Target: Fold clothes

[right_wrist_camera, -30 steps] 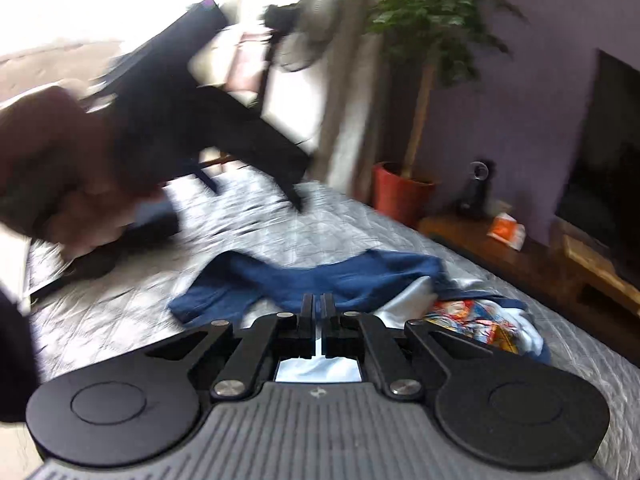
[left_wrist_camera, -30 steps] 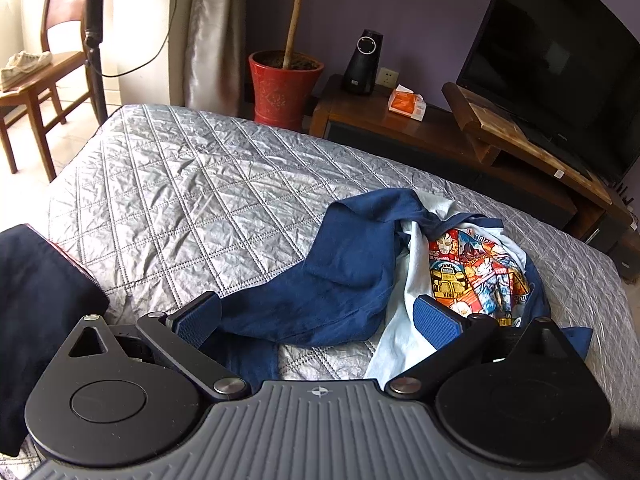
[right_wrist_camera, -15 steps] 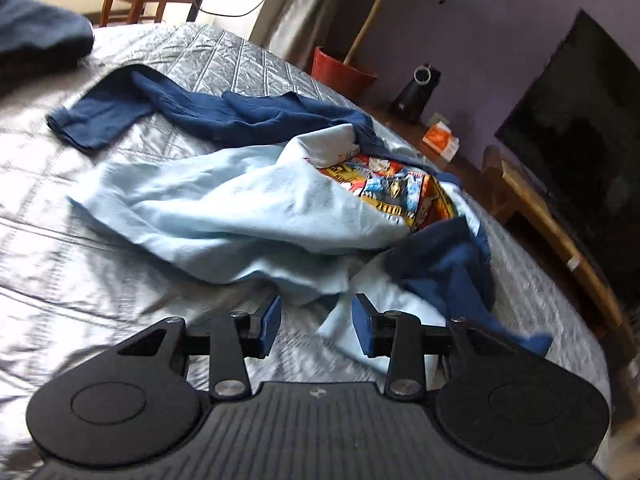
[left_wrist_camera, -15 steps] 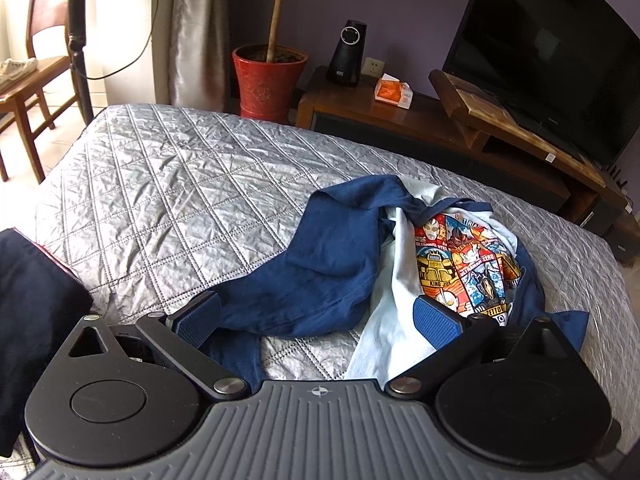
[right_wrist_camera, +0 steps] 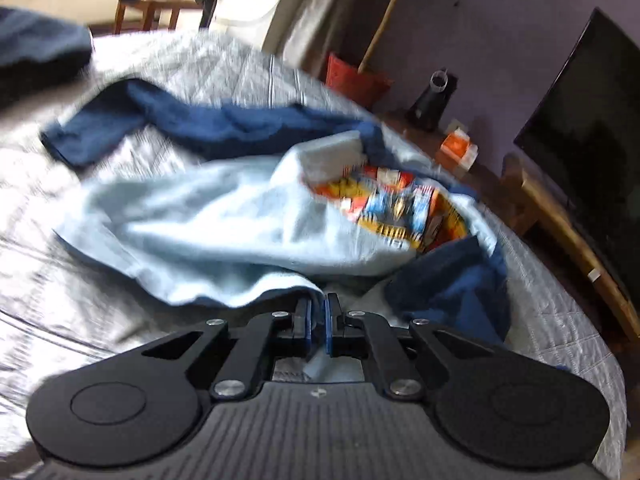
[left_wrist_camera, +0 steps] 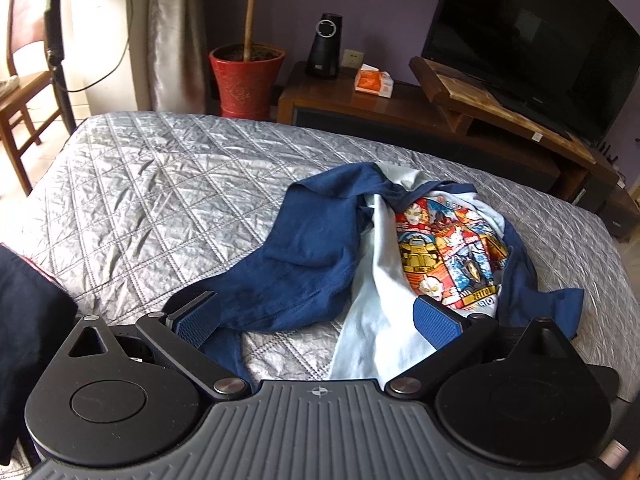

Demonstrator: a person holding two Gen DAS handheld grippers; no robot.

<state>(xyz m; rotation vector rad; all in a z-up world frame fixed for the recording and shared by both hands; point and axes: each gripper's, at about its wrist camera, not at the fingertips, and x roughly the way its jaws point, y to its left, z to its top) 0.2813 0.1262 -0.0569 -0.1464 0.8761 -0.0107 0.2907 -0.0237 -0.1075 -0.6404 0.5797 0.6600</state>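
The right gripper [right_wrist_camera: 316,320] is pinching its blue pads together on a pale fold at the near edge of the crumpled shirt [right_wrist_camera: 224,224], while the left gripper [left_wrist_camera: 316,320] is hanging with its pads spread wide, gripping nothing, just above the shirt's near side. The shirt, light blue with navy sleeves and a bright cartoon print, is lying bunched on the silver quilted bed [left_wrist_camera: 160,192]. Beyond the shirt, a red plant pot [left_wrist_camera: 246,80] and a television [left_wrist_camera: 532,36] are standing against the purple wall.
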